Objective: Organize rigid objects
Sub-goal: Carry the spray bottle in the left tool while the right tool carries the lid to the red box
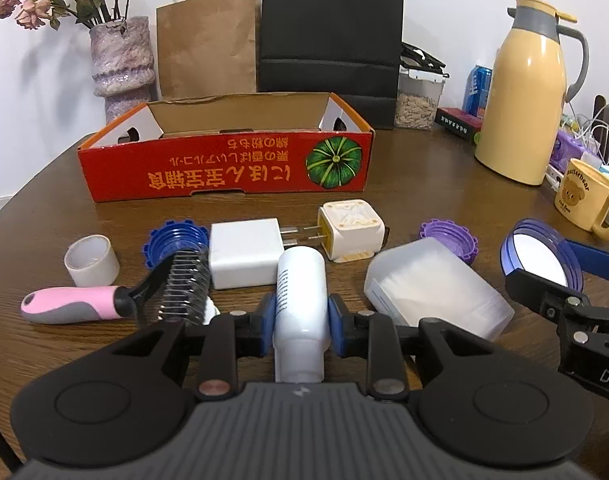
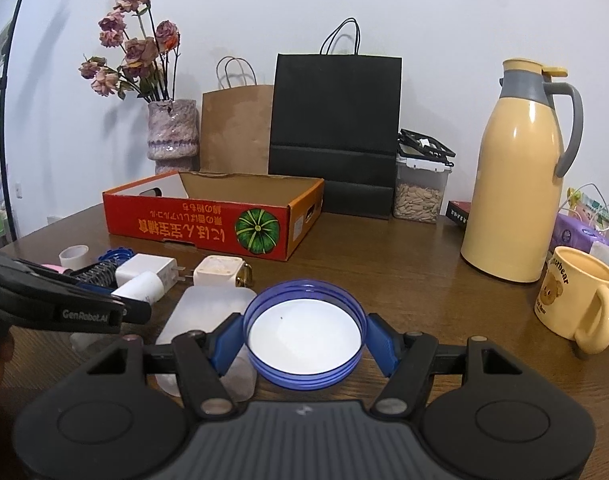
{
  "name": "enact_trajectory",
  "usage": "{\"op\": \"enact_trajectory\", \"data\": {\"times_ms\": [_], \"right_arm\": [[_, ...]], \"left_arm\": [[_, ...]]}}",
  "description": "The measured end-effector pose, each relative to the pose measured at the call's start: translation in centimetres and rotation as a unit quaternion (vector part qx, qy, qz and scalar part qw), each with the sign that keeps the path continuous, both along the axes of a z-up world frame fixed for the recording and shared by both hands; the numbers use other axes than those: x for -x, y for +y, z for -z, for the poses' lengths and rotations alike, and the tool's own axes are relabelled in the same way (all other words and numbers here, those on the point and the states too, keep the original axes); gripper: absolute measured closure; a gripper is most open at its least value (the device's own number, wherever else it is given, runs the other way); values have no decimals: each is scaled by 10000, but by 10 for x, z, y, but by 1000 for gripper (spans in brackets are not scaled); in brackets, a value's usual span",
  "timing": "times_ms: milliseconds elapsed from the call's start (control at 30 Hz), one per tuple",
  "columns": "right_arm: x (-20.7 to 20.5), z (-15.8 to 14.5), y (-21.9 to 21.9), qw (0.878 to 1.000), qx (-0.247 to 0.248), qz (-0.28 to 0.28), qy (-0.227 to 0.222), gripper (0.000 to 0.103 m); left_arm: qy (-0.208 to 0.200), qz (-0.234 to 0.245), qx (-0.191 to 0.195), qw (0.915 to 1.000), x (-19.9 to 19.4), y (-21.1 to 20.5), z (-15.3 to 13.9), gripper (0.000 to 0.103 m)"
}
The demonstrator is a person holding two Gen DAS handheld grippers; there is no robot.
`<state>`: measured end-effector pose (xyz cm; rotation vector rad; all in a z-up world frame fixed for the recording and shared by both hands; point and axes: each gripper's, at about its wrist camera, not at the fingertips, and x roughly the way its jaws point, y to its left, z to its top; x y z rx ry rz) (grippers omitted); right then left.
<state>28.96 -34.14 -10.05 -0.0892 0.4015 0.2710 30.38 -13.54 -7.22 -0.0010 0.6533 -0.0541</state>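
Observation:
My left gripper [image 1: 300,328] is shut on a white bottle [image 1: 300,304] and holds it just above the table. My right gripper [image 2: 304,338] is shut on a large blue lid [image 2: 304,336] with a white inside; the lid also shows in the left wrist view [image 1: 540,256]. The open red cardboard box [image 1: 224,168] stands behind the loose items. On the table lie a white charger [image 1: 244,252], a cream plug adapter [image 1: 350,228], a frosted plastic container [image 1: 436,288], a pink-handled comb [image 1: 104,300], a blue cap [image 1: 176,240], a purple cap [image 1: 448,236] and a white tape roll [image 1: 90,260].
A yellow thermos [image 1: 524,96] and a yellow bear mug [image 1: 588,200] stand at the right. A vase of dried flowers [image 1: 122,64], a brown paper bag [image 1: 206,44], a black bag [image 1: 330,40] and a seed jar [image 1: 418,100] line the back wall.

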Motion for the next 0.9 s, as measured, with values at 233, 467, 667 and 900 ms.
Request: {"op": "enact_trajectory", "data": {"times_ms": [233, 467, 667, 900], "right_arm": [[4, -8, 11, 10000, -45, 10, -58, 38], [6, -19, 28, 9998, -30, -84, -175, 38], [3, -30, 44, 9995, -57, -138, -273, 38], [-6, -43, 66, 9990, -93, -191, -386, 38]], "left_arm": [[-199, 16, 50, 9998, 7, 9, -16, 75], [-361, -26, 128, 9993, 10, 24, -30, 75], [-465, -81, 200, 9987, 8, 41, -40, 75], [-621, -133, 342, 9974, 0, 60, -57, 75]]}}
